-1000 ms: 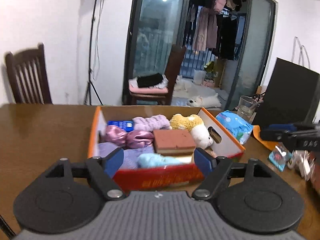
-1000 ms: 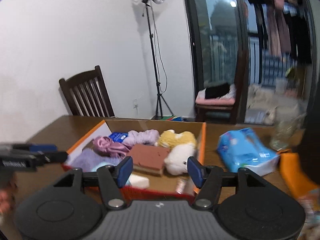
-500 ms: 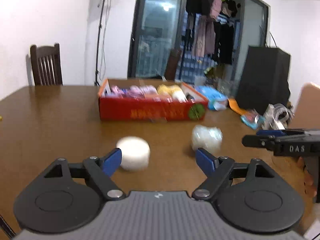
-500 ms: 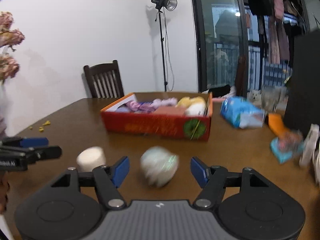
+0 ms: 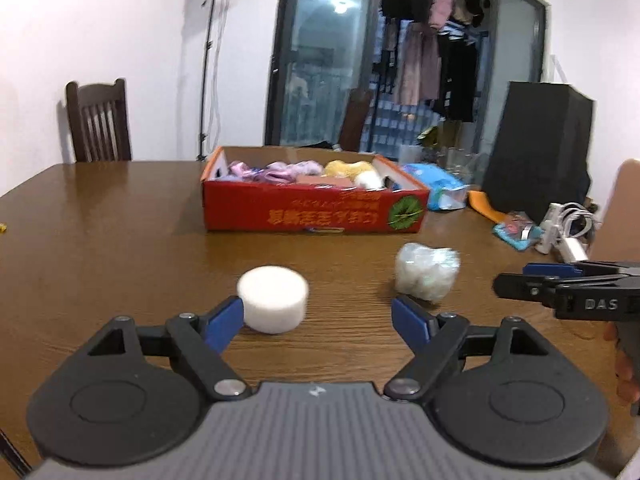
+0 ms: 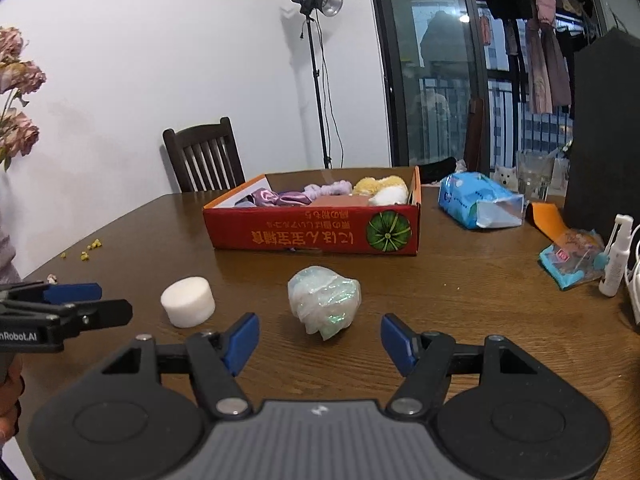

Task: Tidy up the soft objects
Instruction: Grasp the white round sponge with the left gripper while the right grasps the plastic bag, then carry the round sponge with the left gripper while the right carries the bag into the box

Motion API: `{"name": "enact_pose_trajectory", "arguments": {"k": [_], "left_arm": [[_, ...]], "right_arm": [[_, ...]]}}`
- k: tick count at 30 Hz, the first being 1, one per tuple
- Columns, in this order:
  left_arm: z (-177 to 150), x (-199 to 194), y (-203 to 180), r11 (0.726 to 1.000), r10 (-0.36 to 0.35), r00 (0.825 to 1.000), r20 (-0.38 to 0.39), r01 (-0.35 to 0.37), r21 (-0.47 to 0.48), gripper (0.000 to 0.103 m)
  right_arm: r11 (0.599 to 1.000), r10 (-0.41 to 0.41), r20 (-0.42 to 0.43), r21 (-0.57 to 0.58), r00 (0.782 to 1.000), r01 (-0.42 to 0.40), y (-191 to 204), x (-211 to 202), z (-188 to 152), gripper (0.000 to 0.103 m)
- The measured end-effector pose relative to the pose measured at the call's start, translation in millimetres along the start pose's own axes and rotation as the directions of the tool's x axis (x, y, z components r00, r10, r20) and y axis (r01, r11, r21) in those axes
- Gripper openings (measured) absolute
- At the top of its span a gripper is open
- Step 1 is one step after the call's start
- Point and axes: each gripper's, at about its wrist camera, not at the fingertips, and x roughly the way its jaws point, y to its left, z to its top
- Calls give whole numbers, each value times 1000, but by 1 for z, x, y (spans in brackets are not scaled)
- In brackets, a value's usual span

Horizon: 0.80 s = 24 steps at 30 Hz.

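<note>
The left gripper (image 5: pixel 318 318) has its jaws spread and empty, and the right gripper (image 6: pixel 320 338), whose jaws have just been opening, is the same. The white foam cylinder (image 5: pixel 273 299) sits at the left tool's eleven o'clock, the crinkled translucent plastic bundle (image 6: pixel 324 302) at the right's twelve. Best to centre each, then squeeze gently. The brown wooden table (image 6: pixel 460 280) lies bare up to the red cardboard box (image 6: pixel 312 234), at twelve o'clock.

Bare table (image 6: pixel 460 292) between bundle (image 6: pixel 324 306) and box (image 6: pixel 316 236).
</note>
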Motion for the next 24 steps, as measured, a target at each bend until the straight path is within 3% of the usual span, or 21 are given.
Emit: {"name": "enact_pose_trajectory", "arguments": {"k": [5,13,16,18,24], "left_arm": [[9,41,14,997,69,997,-39,-70,-26,83],[12,88,28,997,61,994,-95,-64,-38,83],[11,97,32,997,53,992,-115,-59,-46,76],[10,103,35,997,47,991,-125,-54,-58,62],[11,108,34,998,23,993,-119,-30,-60,57]], "right_arm": [[1000,-3,-8,-19,1000,3,1,28,10,67],[997,-7,-46,-79,999,4,5,80,25,66],[997,-8,-71,-82,997,2,3,98,27,65],[997,3,-93,-81,996,-11,1,109,27,57],[997,54,-114,-55,992,-61,-4,116,24,41]]}}
